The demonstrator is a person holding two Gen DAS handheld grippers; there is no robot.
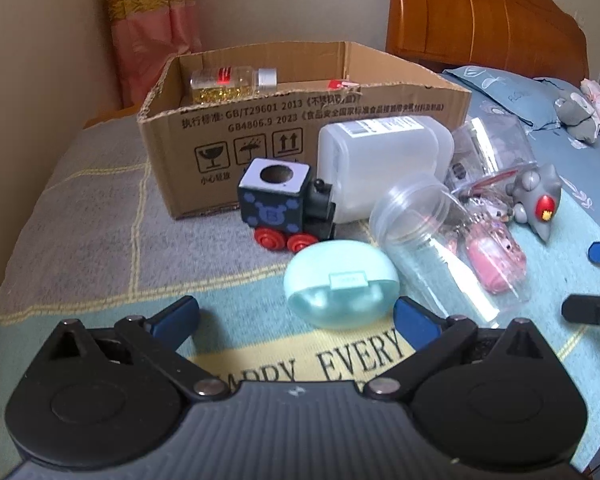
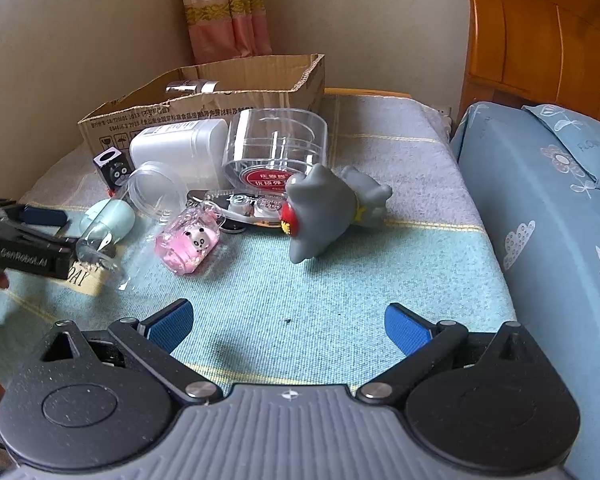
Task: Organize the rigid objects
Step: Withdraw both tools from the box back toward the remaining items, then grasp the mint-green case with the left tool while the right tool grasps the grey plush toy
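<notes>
Now our left gripper (image 1: 296,314) stands apart, the mint case (image 1: 340,286) lying crosswise just ahead. Our right gripper (image 2: 288,320), also apart, is farther away.

Mint-green case (image 1: 341,282), grey toy (image 2: 324,212), blue-padded fingers (image 2: 404,326).

You are working in a home bedroom: a bed (image 2: 340,264) with a woven blanket carries everything, a carved wooden headboard (image 2: 540,40) rises at its head beside a blue floral pillow (image 2: 540,184), and pink curtains (image 2: 228,12) hang against the wall.
</notes>
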